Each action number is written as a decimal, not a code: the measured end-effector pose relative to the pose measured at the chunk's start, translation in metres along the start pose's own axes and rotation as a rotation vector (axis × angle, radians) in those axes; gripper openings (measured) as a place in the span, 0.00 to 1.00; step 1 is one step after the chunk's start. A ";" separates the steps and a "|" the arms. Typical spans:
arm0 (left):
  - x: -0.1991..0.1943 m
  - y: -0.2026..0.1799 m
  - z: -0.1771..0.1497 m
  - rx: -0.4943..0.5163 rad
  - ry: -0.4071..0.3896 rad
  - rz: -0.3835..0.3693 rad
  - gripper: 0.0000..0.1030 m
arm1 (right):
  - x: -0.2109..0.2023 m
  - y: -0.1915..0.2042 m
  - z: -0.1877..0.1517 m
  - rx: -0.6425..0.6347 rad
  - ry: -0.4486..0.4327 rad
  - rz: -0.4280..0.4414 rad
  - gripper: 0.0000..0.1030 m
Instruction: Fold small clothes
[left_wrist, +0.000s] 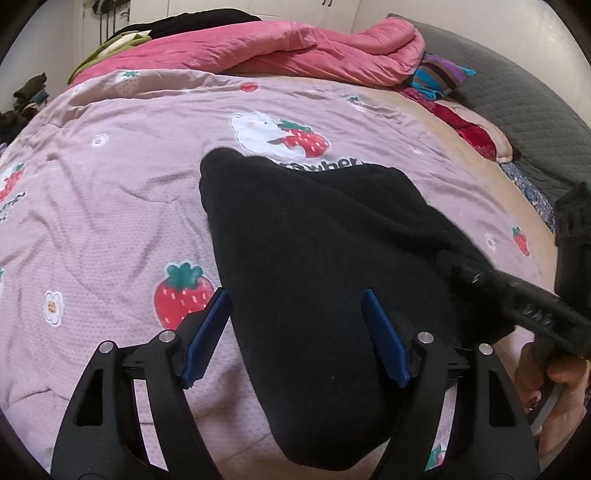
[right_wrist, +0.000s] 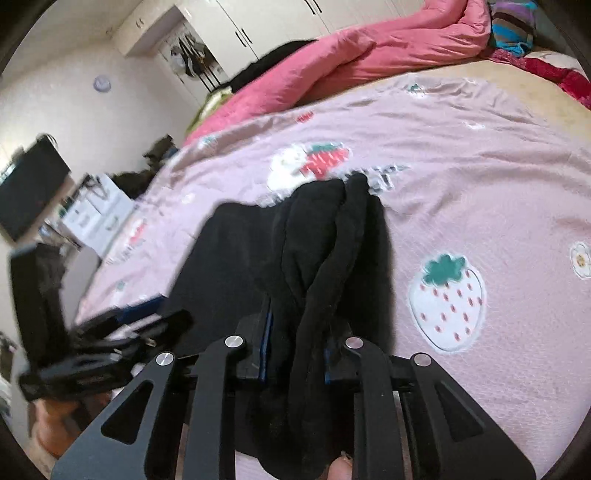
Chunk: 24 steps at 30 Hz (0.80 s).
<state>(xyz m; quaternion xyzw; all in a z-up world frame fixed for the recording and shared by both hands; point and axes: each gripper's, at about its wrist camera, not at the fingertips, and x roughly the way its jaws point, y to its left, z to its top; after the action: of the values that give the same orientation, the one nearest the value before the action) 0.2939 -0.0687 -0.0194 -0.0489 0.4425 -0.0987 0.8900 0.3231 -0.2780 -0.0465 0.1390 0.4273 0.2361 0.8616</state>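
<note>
Pinching a bunched edge of the black garment (right_wrist: 325, 258), the right hand-held gripper (right_wrist: 299, 354) has its jaws narrow on the cloth, and that edge rides up off the bed (right_wrist: 480, 166) so it can be carried over as a fold. Most of the garment lies spread on the strawberry-print cover (left_wrist: 110, 206), giving a flat base to fold onto. The left hand-held gripper (left_wrist: 295, 332) stands wide above the near part of the cloth, pads (left_wrist: 210, 328) clear of it, probably lining up to pin or take the opposite edge.
</note>
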 end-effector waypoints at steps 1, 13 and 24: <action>0.001 -0.001 -0.001 0.001 0.005 -0.001 0.65 | 0.007 -0.003 0.000 0.011 0.011 -0.007 0.20; -0.017 -0.004 -0.014 -0.011 -0.017 -0.015 0.71 | -0.054 0.003 -0.018 -0.014 -0.180 -0.204 0.71; -0.081 -0.007 -0.045 -0.011 -0.121 -0.035 0.91 | -0.131 0.038 -0.080 -0.070 -0.383 -0.225 0.96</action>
<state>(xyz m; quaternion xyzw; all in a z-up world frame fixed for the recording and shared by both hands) 0.2095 -0.0583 0.0173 -0.0674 0.3875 -0.1085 0.9130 0.1798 -0.3111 0.0107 0.1027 0.2602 0.1224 0.9523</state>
